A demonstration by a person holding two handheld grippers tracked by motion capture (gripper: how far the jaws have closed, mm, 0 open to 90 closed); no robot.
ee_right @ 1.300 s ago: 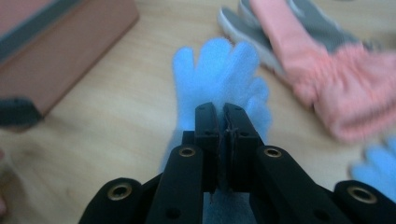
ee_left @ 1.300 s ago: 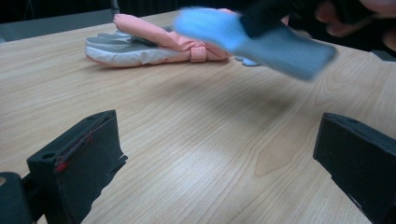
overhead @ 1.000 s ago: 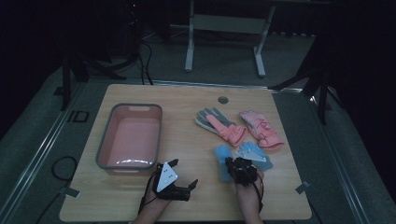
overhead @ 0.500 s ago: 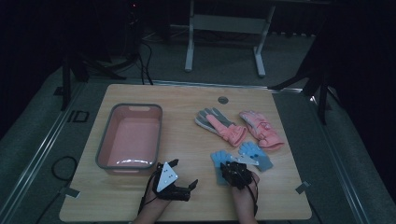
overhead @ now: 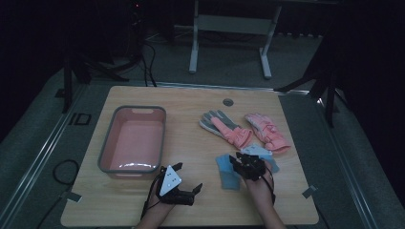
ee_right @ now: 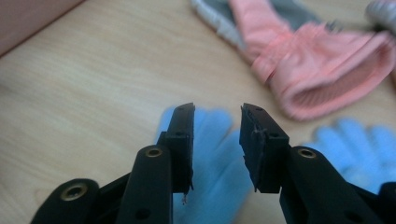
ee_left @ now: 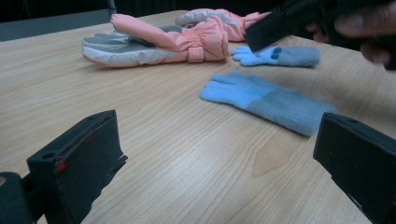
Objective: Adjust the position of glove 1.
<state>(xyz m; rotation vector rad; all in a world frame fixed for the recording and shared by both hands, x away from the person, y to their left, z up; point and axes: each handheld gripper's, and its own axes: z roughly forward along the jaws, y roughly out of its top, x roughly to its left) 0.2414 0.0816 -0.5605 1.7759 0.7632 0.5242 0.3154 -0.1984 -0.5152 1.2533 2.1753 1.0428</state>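
Two light blue knit gloves lie near the table's front right. One blue glove (overhead: 228, 172) (ee_left: 271, 100) (ee_right: 210, 154) lies flat; the other blue glove (overhead: 258, 151) (ee_left: 280, 55) (ee_right: 355, 144) is a little beyond it. My right gripper (overhead: 237, 162) (ee_right: 217, 144) hovers just over the nearer glove. Its jaws have just been opening and nothing is pinched between them. My left gripper (overhead: 187, 177) (ee_left: 219, 163) rests low by the front edge, wide open, facing the gloves. Two pink and grey mittens (overhead: 224, 126) (overhead: 265, 131) (ee_left: 159, 44) (ee_right: 313, 65) lie farther back.
A pink basin (overhead: 107, 143) (ee_right: 28, 16) with nothing in it stands at the left of the wooden table (overhead: 191, 114). A small round grommet (overhead: 228, 102) sits near the far edge. Dark floor, cables and a stand's legs lie beyond the table.
My right gripper shifted slightly left and its jaws opened. One blue glove now lies apart, to the left of the other. The left gripper has stayed put.
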